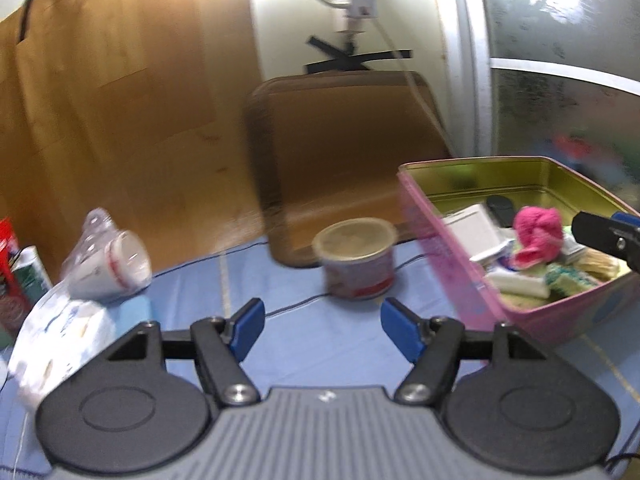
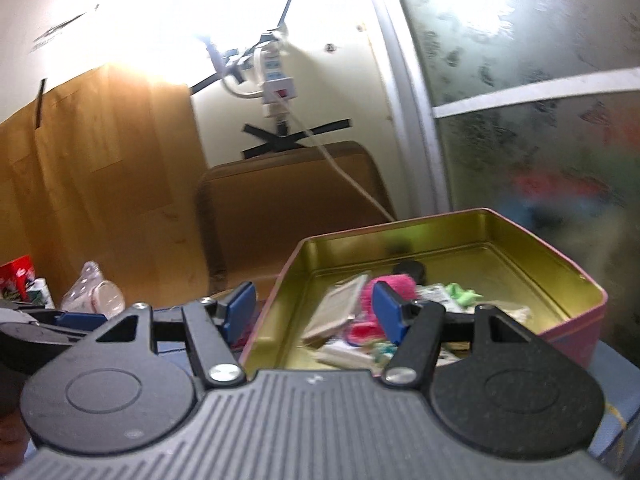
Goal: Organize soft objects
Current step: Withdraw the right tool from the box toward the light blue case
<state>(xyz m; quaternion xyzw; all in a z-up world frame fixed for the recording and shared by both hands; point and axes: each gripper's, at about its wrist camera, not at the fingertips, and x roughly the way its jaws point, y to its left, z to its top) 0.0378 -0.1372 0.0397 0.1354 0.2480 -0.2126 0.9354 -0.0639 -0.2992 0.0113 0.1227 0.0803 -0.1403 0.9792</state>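
We see the soft diaper pack left of the left tool, nearer than the right tool; both released, empty.

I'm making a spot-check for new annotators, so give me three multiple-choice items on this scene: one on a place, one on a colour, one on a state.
1. Where does the pink yarn ball lie?
A. in the tin box
B. on the blue cloth
C. inside the lidded cup

2. What colour is the tin box outside?
A. green
B. pink
C. black

3. How does the left gripper stand?
A. shut on the cup
B. shut on a wrapper
C. open, holding nothing

Answers:
1 A, it sits among the items in the box.
2 B, the outer wall is pink, only the inside is gold.
3 C, bare cloth shows between its blue pads.
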